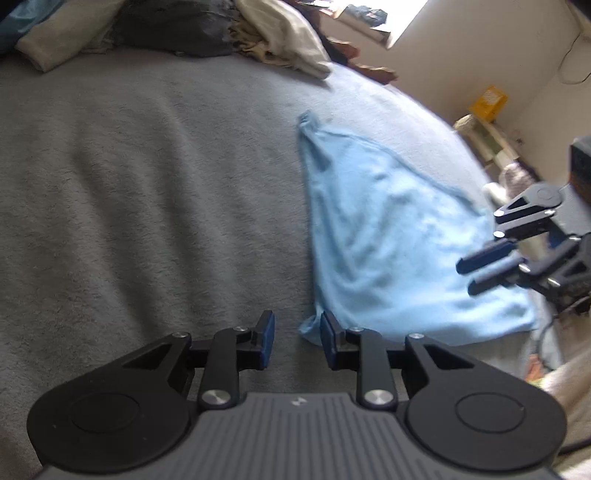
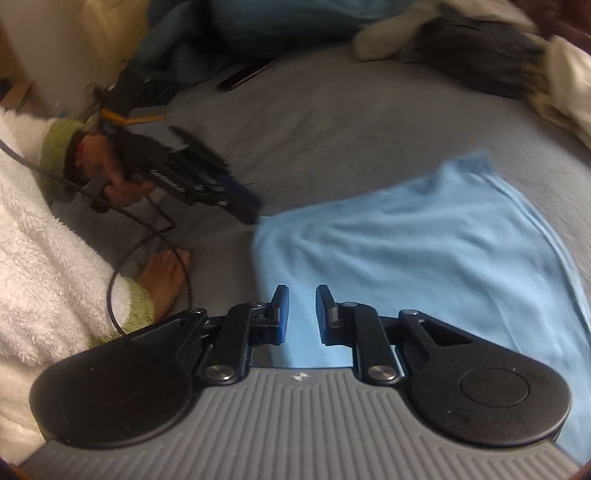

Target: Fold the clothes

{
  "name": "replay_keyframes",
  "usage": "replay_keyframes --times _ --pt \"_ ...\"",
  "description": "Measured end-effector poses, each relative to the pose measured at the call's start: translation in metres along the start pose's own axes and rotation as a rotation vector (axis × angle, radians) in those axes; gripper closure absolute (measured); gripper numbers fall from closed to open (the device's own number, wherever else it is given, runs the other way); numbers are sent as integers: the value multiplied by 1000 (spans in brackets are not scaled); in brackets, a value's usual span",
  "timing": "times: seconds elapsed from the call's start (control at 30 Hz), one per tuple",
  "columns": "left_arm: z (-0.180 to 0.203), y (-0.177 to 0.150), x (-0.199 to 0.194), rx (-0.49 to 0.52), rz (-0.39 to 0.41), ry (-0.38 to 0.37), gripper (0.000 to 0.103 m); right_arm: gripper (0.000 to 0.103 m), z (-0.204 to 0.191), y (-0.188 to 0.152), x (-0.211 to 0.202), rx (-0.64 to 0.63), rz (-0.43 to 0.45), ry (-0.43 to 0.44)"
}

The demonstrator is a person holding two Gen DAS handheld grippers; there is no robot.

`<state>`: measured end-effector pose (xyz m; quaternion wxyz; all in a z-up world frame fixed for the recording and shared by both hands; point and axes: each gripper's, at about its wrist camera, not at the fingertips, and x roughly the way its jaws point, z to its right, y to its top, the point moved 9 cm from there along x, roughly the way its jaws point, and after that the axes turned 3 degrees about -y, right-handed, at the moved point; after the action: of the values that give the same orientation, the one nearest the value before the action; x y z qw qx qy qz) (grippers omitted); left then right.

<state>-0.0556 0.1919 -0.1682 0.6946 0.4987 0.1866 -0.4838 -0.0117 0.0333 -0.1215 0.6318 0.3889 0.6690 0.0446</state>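
A light blue garment (image 1: 388,240) lies crumpled and partly folded on the grey bedspread (image 1: 147,184). My left gripper (image 1: 297,330) is open low over the bed, with the garment's near left corner just by its right finger (image 1: 328,332). Nothing is held. In the right wrist view the blue garment (image 2: 424,251) spreads out ahead and to the right. My right gripper (image 2: 301,308) hovers open over its near edge. Each gripper shows in the other's view: the right gripper (image 1: 465,277) over the garment's right side, the left gripper (image 2: 249,208) blurred at the garment's left corner.
A heap of unfolded clothes (image 1: 221,33) lies at the far end of the bed. A person in a white fleecy robe (image 2: 37,258) sits at the left, with a bare foot (image 2: 166,273) and a cable (image 2: 147,240) on the bedspread (image 2: 332,129). Shelves (image 1: 491,136) stand past the bed's right edge.
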Motion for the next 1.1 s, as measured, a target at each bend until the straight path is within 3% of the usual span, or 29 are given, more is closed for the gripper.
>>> replay_keyframes --times 0.07,0.3,0.47,0.7,0.87,0.97,1.1 --pt "-4 -4 4 5 -6 38 84 88 -13 10 18 -57 -22 29" --pt "-12 -7 -3 -35 37 39 91 88 -21 35 54 -198 -58 20" --pt "-5 -1 -24 -39 108 -67 89 88 -6 44 57 -156 -39 7" --pt "2 -3 -5 -5 17 -179 89 88 16 56 61 -98 -12 -11" --pt "-1 -8 5 -32 -2 -187 92 88 24 54 62 -66 -7 -15" --pt "-1 -8 4 -43 14 -190 101 88 28 51 62 -49 -7 -16" --pt "-11 -12 0 -150 39 -180 102 88 33 46 62 -26 -7 -16"
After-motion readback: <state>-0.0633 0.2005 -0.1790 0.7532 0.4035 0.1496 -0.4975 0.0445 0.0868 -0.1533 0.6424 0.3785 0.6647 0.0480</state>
